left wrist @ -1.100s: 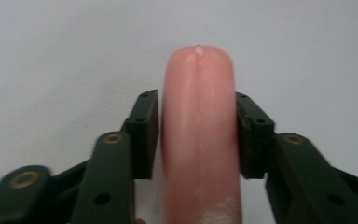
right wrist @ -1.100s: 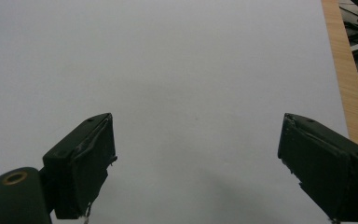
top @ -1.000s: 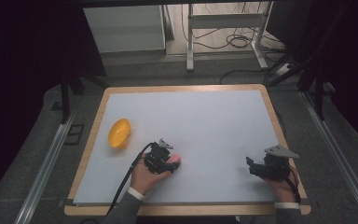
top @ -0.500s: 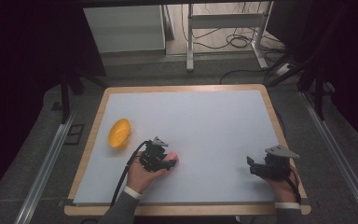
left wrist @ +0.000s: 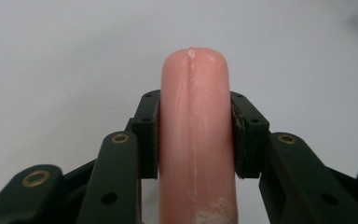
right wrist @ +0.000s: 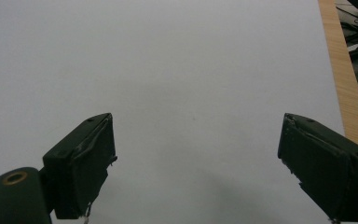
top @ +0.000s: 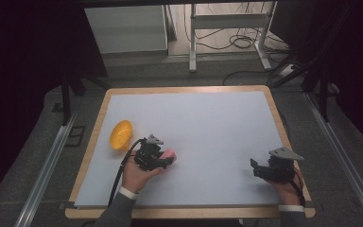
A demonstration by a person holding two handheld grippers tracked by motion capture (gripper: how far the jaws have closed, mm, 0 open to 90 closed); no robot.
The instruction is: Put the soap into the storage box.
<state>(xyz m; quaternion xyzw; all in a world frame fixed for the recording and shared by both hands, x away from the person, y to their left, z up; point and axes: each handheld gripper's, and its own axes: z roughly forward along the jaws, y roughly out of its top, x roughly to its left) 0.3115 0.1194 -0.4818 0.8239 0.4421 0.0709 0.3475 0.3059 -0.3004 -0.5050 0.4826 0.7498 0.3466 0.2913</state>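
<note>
White tabletop (top: 208, 127) with wood rim. We note the left gripper (top: 166, 160) clamped on a pink sausage-shaped piece (left wrist: 195, 140), pads pressing both sides, near the front-left. Yellow bowl (top: 121, 135) lies just beside it. Right gripper (right wrist: 196, 172) gapes, nothing between.

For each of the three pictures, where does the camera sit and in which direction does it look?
High view: above the person's side, looking forward and down on the white table; forearms, left gripper, right gripper and yellow bowl show.
Left gripper view: rides that gripper, looking along its jaws, shut on the pink sausage-shaped thing.
Right gripper view: looks along open jaws over the table.
Shared: high and left views show the pink thing.
</note>
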